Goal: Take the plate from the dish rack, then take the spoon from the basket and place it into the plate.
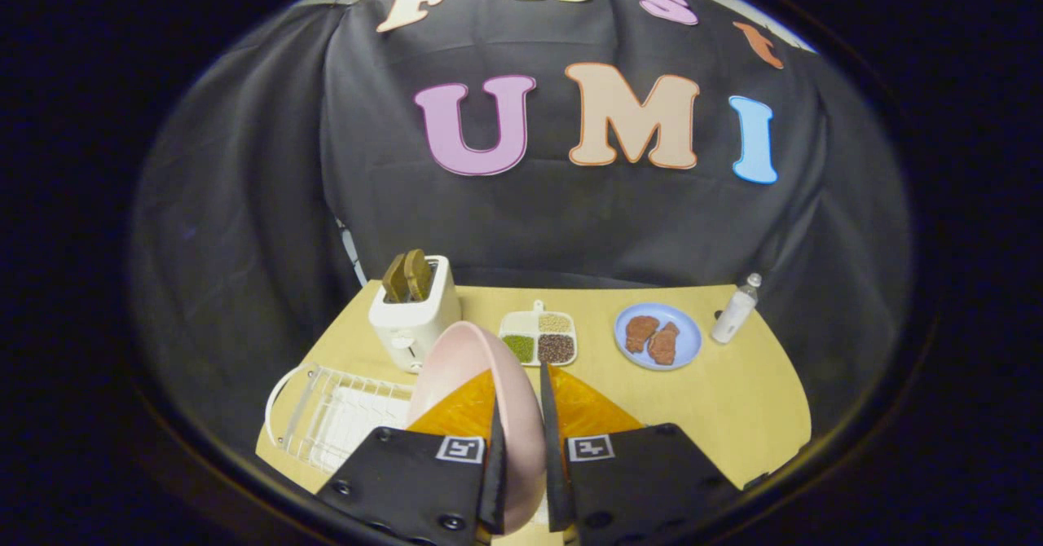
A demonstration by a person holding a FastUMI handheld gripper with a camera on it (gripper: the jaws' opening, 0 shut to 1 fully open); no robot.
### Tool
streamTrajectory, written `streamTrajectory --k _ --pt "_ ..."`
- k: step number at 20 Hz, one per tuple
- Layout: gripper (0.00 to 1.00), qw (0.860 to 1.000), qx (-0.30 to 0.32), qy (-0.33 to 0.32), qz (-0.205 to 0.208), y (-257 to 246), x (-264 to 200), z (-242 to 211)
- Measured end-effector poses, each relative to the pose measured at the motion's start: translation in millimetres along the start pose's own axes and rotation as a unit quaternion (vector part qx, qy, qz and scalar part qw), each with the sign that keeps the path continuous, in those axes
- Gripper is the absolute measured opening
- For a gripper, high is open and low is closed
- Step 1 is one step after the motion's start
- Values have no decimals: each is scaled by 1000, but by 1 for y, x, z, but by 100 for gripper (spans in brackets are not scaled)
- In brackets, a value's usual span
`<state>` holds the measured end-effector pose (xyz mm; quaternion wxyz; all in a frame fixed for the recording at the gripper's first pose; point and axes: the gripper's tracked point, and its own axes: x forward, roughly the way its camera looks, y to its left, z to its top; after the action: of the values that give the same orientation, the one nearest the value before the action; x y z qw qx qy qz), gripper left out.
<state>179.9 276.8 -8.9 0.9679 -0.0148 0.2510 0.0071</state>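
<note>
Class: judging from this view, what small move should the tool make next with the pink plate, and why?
Probably lower the pink plate flat onto bare table beside the dish rack. The tool grips it on edge, clear of the rack, so the spoon has nowhere to go yet.

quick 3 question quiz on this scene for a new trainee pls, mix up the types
1. True or false: the gripper is shut on the pink plate.
2. What stands in the toaster? A) bread slices B) a spoon C) a bottle
3. Fill in: the blue plate lies between the divided tray and the ____.

Key: 1 true; 2 A; 3 bottle
</note>
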Motion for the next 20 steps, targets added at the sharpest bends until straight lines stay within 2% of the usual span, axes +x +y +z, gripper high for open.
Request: streamTrajectory --k 2,5,8,12,15,20 --pt "23 999 23 -6 27 -16 -23 0" --pt "23 996 62 -27 50 -70 -67 -8" --pt "23 994 93 -29 45 -137 -103 -46" --pt "23 991 129 -18 43 -204 -122 -110" --pt "23 985 153 3 76 -216 -120 -163" --pt "23 972 177 74 136 -199 -84 -254"
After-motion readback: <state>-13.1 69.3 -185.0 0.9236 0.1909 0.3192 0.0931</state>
